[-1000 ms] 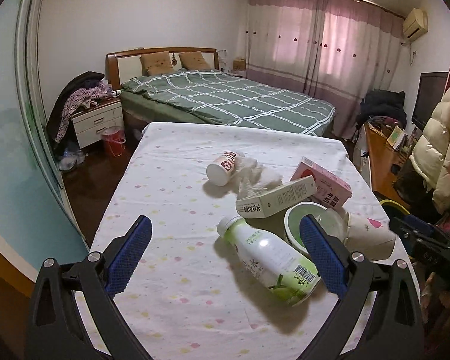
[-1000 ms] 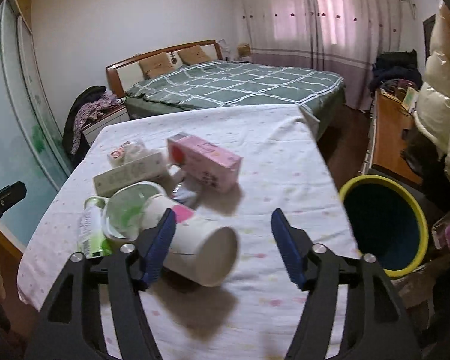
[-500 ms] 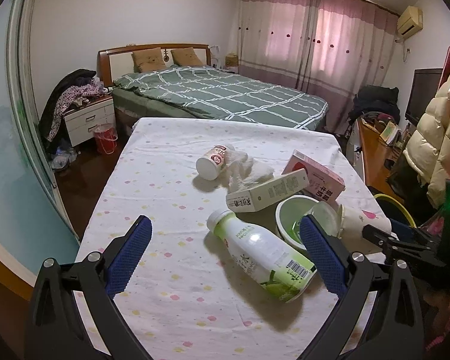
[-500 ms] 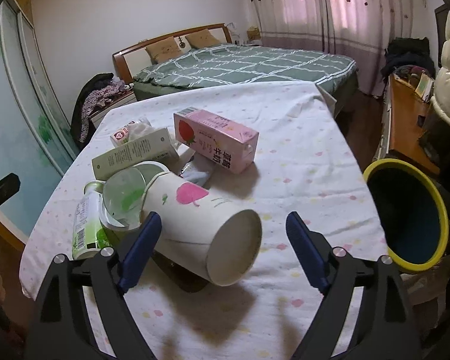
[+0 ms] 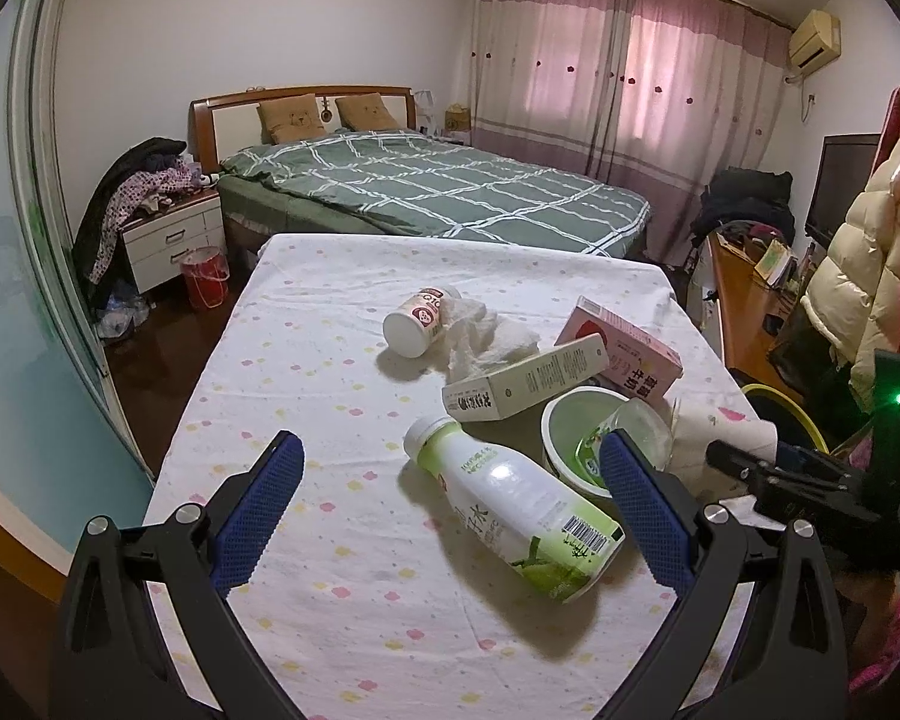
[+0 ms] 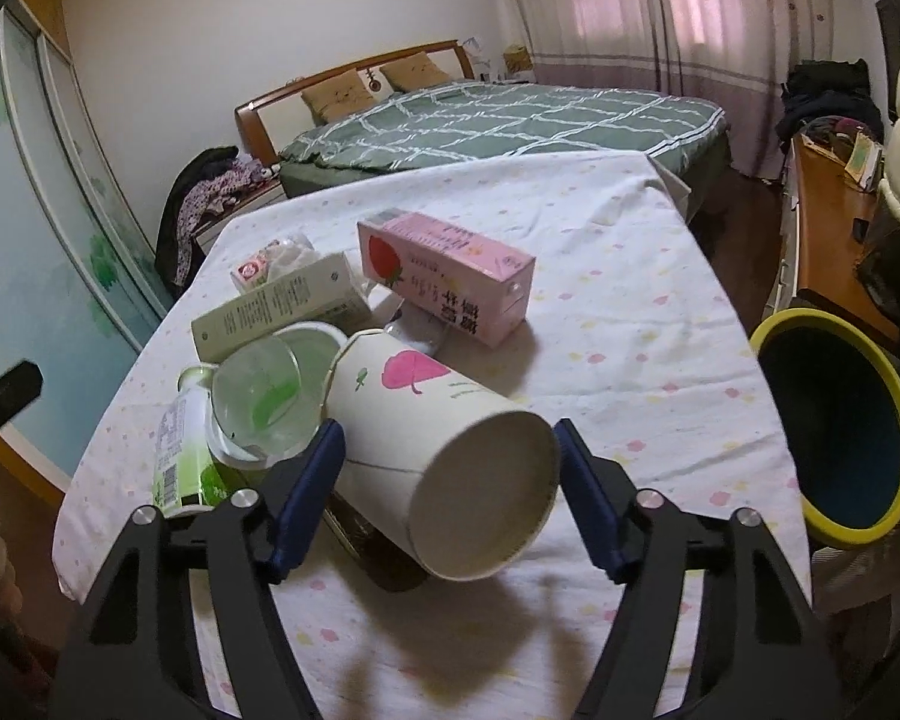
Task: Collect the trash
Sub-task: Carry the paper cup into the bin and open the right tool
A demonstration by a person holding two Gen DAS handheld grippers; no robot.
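Note:
A white paper cup point(image 6: 438, 450) with a pink leaf print lies on its side on the table. My right gripper point(image 6: 448, 480) is open, its blue pads on either side of the cup's wide end, close to it. My left gripper point(image 5: 447, 510) is open and empty above a lying green-and-white bottle point(image 5: 510, 507). Around them lie a green bowl point(image 5: 576, 432) with a clear lid point(image 6: 258, 396), a white carton point(image 5: 525, 381), a pink milk carton point(image 6: 444, 276), a small yogurt bottle point(image 5: 417, 321) and crumpled tissue point(image 5: 486, 342).
A yellow-rimmed bin point(image 6: 840, 432) stands by the table's right edge. The table has a dotted white cloth point(image 5: 330, 360). A bed point(image 5: 426, 186) lies behind it, a wooden desk point(image 6: 834, 228) to the right, and a nightstand point(image 5: 168, 240) and red bucket point(image 5: 205, 276) to the left.
My right gripper has moved forward and its pads now flank the paper cup's wide end. My left gripper has shifted slightly and stays open over the bottle.

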